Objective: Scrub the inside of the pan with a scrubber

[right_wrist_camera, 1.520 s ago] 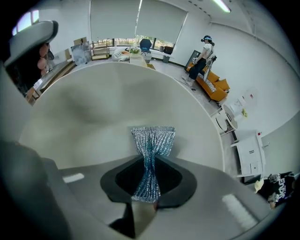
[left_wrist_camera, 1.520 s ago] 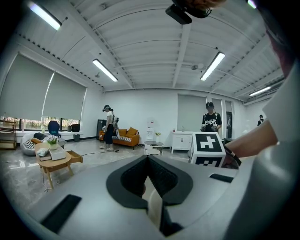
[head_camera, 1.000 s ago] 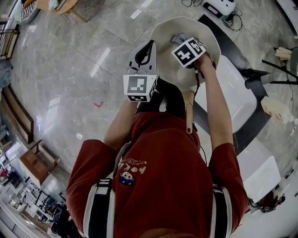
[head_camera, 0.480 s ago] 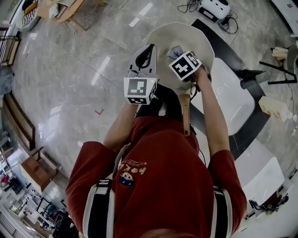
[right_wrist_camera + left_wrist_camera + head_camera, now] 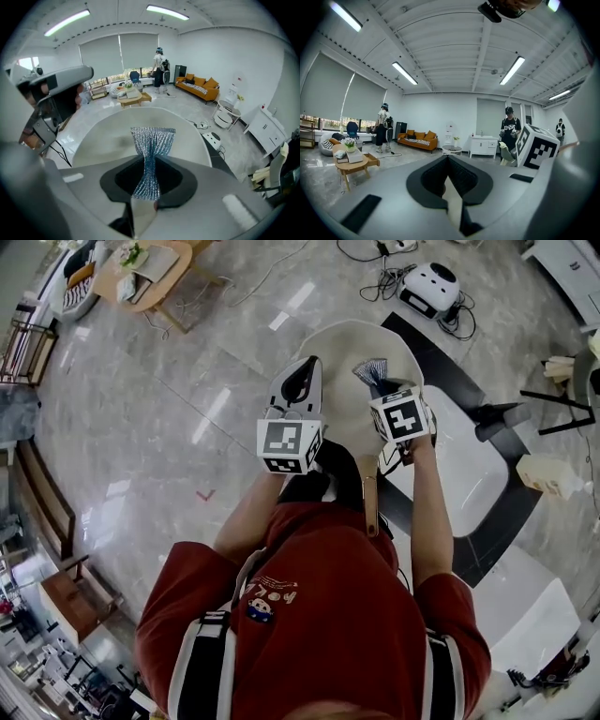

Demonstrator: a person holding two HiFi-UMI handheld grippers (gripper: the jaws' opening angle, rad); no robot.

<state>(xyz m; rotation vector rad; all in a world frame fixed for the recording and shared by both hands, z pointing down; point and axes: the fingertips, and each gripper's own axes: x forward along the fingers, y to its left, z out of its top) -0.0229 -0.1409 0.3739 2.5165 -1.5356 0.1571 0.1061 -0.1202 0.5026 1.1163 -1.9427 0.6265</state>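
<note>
In the head view a cream pan point(image 5: 342, 352) sits in front of me, its wooden handle point(image 5: 369, 502) pointing back at my body. My right gripper point(image 5: 380, 382) is over the pan's right half, shut on a silvery mesh scrubber point(image 5: 372, 371). The right gripper view shows that scrubber point(image 5: 152, 140) pinched at its middle in the right gripper point(image 5: 147, 180), fanning out above the pan's inside point(image 5: 103, 136). My left gripper point(image 5: 302, 369) lies along the pan's left rim. In its own view the left gripper point(image 5: 449, 187) has its jaws closed, and I see nothing held.
A white and black low table point(image 5: 469, 465) stands right of the pan. A white device with cables point(image 5: 429, 287) lies on the floor beyond. A wooden coffee table point(image 5: 141, 268) is at the far left. Other people point(image 5: 509, 131) and an orange sofa point(image 5: 417, 139) stand across the room.
My right gripper with the scrubber has swept from the pan's middle to the left, then back toward me and the right rim. The left gripper has stayed by the left rim.
</note>
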